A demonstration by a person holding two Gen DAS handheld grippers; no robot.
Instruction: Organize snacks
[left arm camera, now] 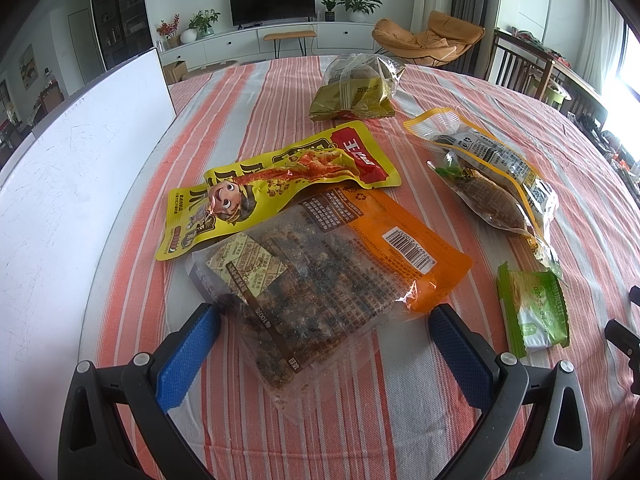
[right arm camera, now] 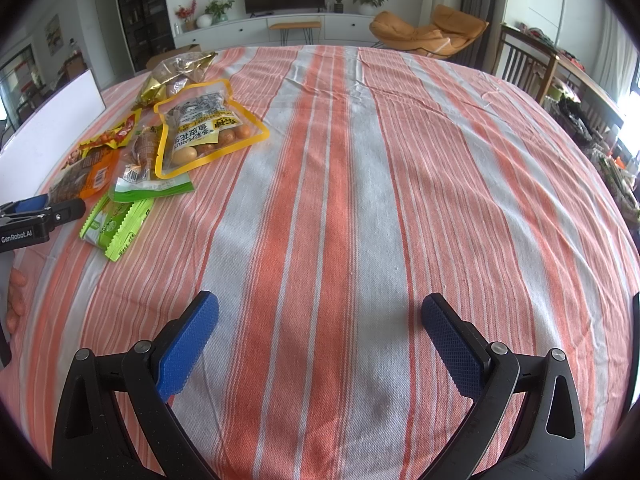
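An orange and clear snack pack [left arm camera: 328, 264] lies on the striped cloth, its near end between the open blue fingers of my left gripper [left arm camera: 324, 320]. Partly under it lies a yellow cartoon pack [left arm camera: 276, 184]. To the right are a yellow-edged peanut bag [left arm camera: 492, 168] and a small green wrapper [left arm camera: 536, 308]; a gold bag [left arm camera: 356, 88] lies farther back. My right gripper [right arm camera: 320, 312] stands open over bare cloth, well right of the same pile: the peanut bag [right arm camera: 204, 128], the green wrapper [right arm camera: 116, 228], the orange pack [right arm camera: 88, 176]. The left gripper's tip [right arm camera: 40, 210] shows at the left edge.
A white board [left arm camera: 80, 184] stands along the table's left side, also in the right wrist view as the white board [right arm camera: 52, 128]. The striped tablecloth [right arm camera: 400, 160] stretches wide to the right of the pile. Wooden chairs [right arm camera: 528, 60] stand past the far right edge.
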